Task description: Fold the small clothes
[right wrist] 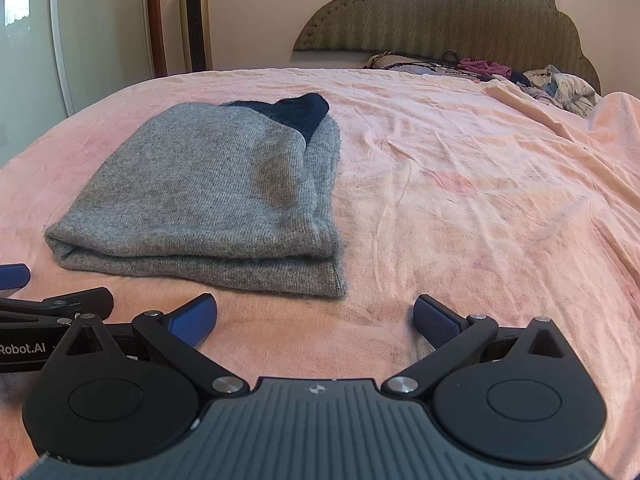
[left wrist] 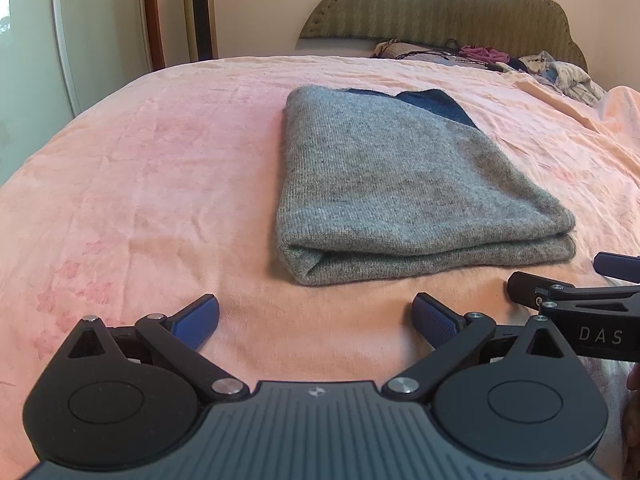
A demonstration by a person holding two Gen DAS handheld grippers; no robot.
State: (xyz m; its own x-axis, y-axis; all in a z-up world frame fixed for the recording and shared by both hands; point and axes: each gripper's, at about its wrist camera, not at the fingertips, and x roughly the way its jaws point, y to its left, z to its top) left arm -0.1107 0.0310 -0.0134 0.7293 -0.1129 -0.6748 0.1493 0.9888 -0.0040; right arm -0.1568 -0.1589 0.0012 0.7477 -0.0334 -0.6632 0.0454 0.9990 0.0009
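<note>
Folded grey sweater [left wrist: 404, 184] lies on pink bed [left wrist: 140, 184]; left gripper [left wrist: 316, 316] and right gripper [right wrist: 316, 316] both spread wide, empty, just short of it.

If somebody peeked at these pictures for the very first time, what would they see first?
First comes the grey folded sweater, lying in a neat stack in the middle of the pink bedsheet with a dark blue patch at its far end. Next come the left gripper and right gripper low in front, jaws wide open and holding nothing. Far back, by the headboard, sits a jumble of unfolded clothes.
</note>
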